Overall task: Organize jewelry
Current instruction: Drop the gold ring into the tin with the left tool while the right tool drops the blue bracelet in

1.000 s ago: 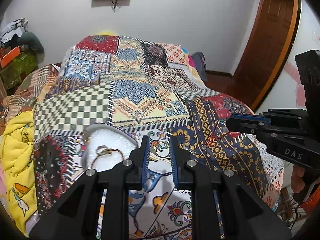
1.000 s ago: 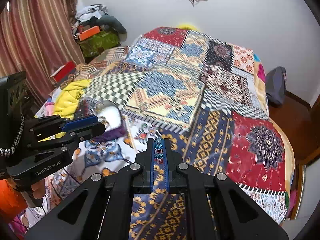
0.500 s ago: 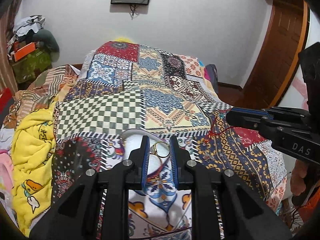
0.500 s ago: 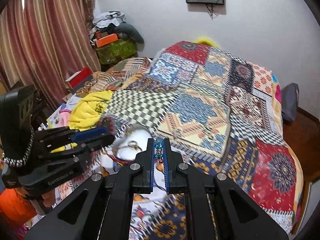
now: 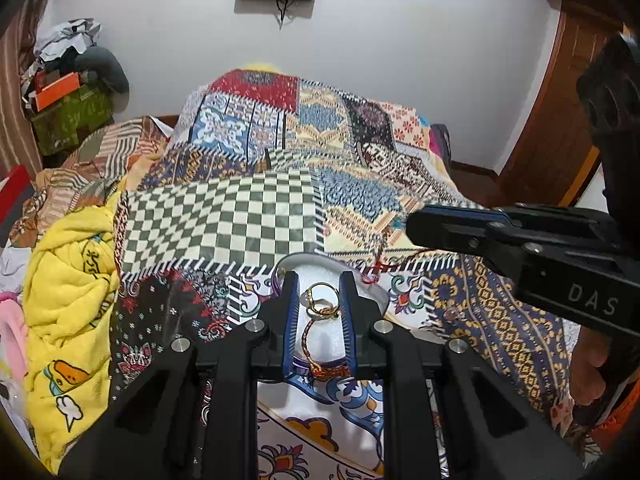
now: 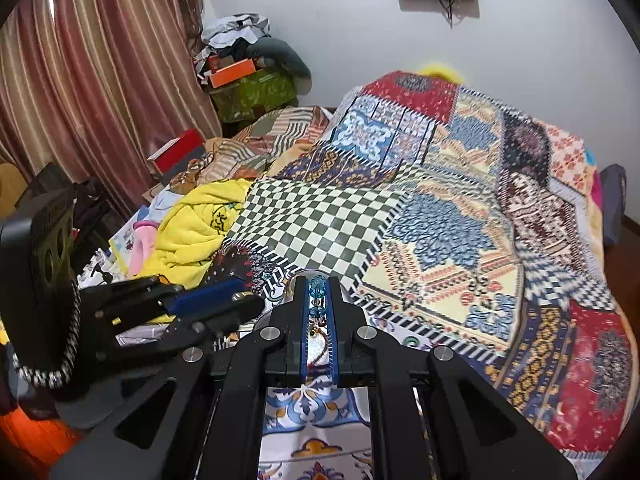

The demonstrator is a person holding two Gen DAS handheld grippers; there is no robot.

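A white round dish (image 5: 374,298) lies on the patchwork bedspread and holds a gold ring (image 5: 320,298) and a braided cord bracelet (image 5: 306,336). My left gripper (image 5: 319,280) is open, its fingers either side of the ring just above the dish. My right gripper (image 6: 319,286) is shut on a blue-beaded bracelet (image 6: 318,284) with a red cord that hangs down (image 5: 380,268) beside the dish. In the left wrist view the right gripper (image 5: 416,226) hovers right of the dish. In the right wrist view the left gripper (image 6: 240,296) is close on the left.
The patchwork bedspread (image 6: 440,208) covers the bed. A yellow blanket (image 5: 68,280) is bunched at its left side. Boxes and clothes (image 6: 244,76) are stacked by the curtain. A wooden door (image 5: 560,128) is on the right.
Both grippers have moved left toward the dish. The left gripper now frames the ring in the dish. The right gripper carried the beaded bracelet over to the dish's edge.
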